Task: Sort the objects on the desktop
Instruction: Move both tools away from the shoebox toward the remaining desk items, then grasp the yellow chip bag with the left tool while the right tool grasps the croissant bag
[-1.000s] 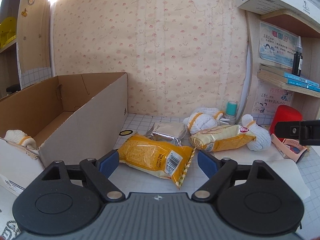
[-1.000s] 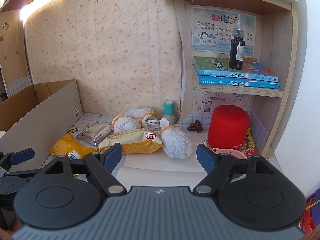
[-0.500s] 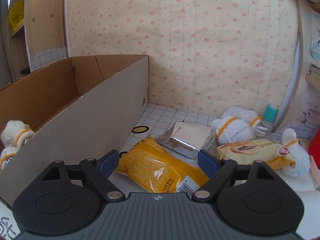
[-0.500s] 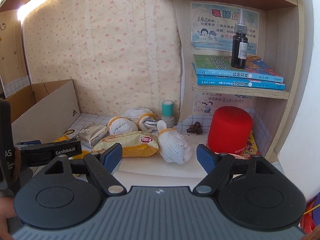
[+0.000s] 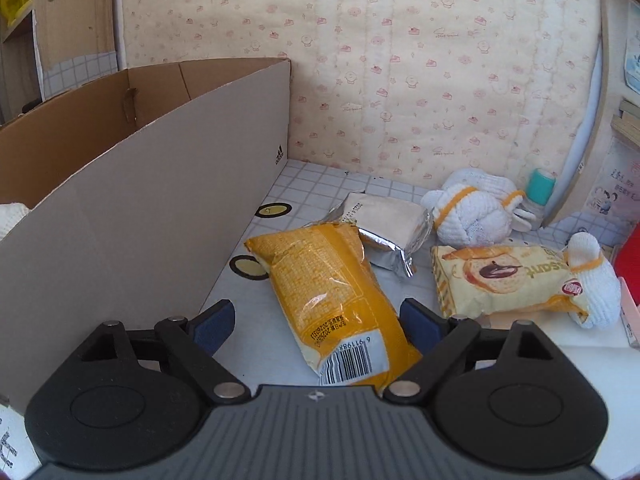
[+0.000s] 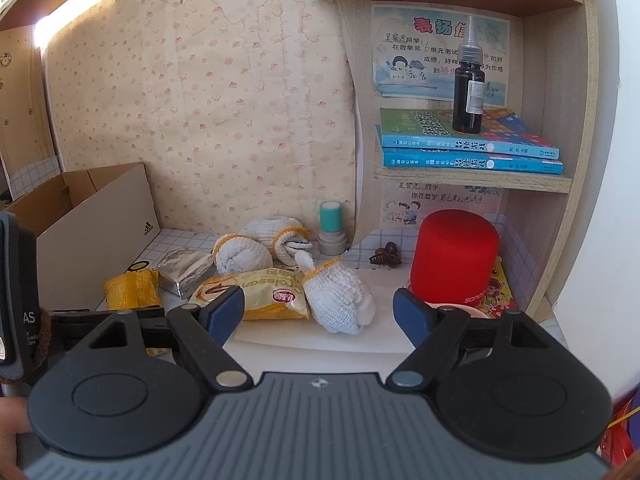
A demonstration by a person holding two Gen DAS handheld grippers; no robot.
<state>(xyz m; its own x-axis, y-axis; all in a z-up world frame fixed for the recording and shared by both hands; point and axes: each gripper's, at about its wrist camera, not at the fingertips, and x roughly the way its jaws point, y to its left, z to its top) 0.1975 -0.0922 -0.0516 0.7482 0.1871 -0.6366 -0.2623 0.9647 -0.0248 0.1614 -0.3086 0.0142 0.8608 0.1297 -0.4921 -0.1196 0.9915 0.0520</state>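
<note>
Two grippers: both stand wide with nothing between the pads; neither grips anything.
Cardboard box [image 5: 132,184]: stands at the far left of the desk, top open, its tall grey side wall facing the snacks. Risk: the wall is high, so a packet carried low could strike it and fall outside.
Left gripper [image 5: 316,320]: pads spread to either side of the near end of the yellow snack packet [image 5: 328,292], which lies flat on the tiled desk just beside the box wall. Judgement: this is the next pick.
Grasp risk: the packet is glossy and air-filled; a pinch on the bulge could slide off or crush the contents, and a pinch at the barcode end alone could let the far end sag and swing.
Silver foil packet [image 5: 384,232]: its corner touches or slightly overlaps the yellow packet's far end. Risk: lifting could drag it along.
Croissant packet [image 5: 504,280]: lies to the right, with a rolled white glove [image 5: 596,284] against its right end; a second glove bundle [image 5: 468,212] sits behind.
Right gripper [image 6: 318,310]: hangs over the white glove and croissant packet. Risk: closing here could catch both at once.
Red cylinder [image 6: 456,256]: stands upright at the far right, near the right pad; a sideways sweep could topple it.
</note>
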